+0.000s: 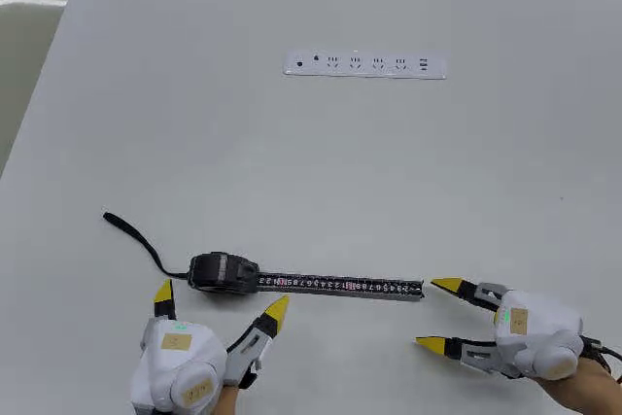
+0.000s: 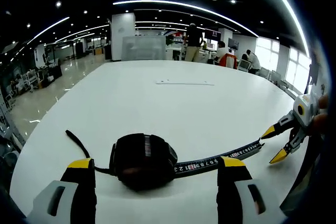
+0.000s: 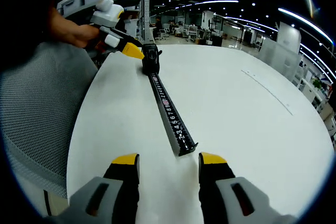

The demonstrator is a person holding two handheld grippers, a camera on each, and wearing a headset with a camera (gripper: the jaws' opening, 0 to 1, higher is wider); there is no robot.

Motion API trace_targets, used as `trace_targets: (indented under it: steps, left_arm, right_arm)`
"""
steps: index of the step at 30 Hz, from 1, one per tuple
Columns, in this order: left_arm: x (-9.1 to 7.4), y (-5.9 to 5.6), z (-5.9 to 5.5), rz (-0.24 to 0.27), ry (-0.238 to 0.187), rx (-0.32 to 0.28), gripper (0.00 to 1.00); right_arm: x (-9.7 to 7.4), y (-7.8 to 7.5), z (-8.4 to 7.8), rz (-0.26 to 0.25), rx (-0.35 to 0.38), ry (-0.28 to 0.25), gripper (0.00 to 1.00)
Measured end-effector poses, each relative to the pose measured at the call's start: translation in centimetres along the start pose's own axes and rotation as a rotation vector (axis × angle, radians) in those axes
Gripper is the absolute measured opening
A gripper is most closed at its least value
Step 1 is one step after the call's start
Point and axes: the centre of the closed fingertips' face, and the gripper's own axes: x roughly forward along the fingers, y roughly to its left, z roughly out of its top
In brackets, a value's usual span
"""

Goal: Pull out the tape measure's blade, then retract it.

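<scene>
White table (image 1: 466, 172): power strip (image 1: 365, 65) upper centre; black tape measure (image 1: 224, 272) lower left, blade (image 1: 340, 286) extended rightward, strap (image 1: 136, 238) trailing left.

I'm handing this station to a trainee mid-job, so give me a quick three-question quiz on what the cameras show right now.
1. True or false: the blade lies pulled out of the tape measure, flat on the table.
2. The right gripper is: A) shut on the blade's tip; B) open, with the blade's tip just ahead of its jaws; C) shut on the tape measure.
3. What trails from the tape measure on the side away from the blade?

Key: 1 true. 2 B. 3 the black strap.
</scene>
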Motion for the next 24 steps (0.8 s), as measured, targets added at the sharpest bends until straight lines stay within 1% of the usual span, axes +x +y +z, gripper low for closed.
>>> trace_targets:
  steps: [7,9,13,16,18,19,21,24]
  left_arm:
    - [1.0,0.5,-0.3,0.016,0.017,-0.013,0.90]
    - [1.2,0.6,-0.4,0.020,0.021,-0.017,0.88]
    - [1.7,1.0,-0.6,0.028,0.033,-0.022,0.86]
    - [2.1,1.2,-0.7,0.030,0.041,-0.027,0.83]
    - [2.2,1.3,-0.7,0.033,0.043,-0.028,0.82]
    - [2.4,1.4,-0.8,0.033,0.047,-0.031,0.82]
    - [2.6,1.4,-0.9,0.032,0.052,-0.032,0.81]
    - [2.9,1.3,-1.4,0.029,0.067,-0.036,0.79]
  right_arm:
    - [0.6,-0.9,0.1,0.023,-0.044,0.015,0.36]
    - [0.8,-1.2,0.1,0.027,-0.051,0.019,0.35]
    - [1.3,-1.4,-0.1,0.054,-0.076,0.032,0.30]
    - [1.5,-1.6,0.2,0.073,-0.091,0.037,0.26]
    - [1.7,-1.8,0.1,0.078,-0.097,0.043,0.24]
    - [1.7,-1.7,0.3,0.091,-0.098,0.036,0.22]
    - [1.7,-1.7,0.3,0.097,-0.108,0.043,0.19]
    - [1.9,-2.0,0.3,0.100,-0.100,0.048,0.15]
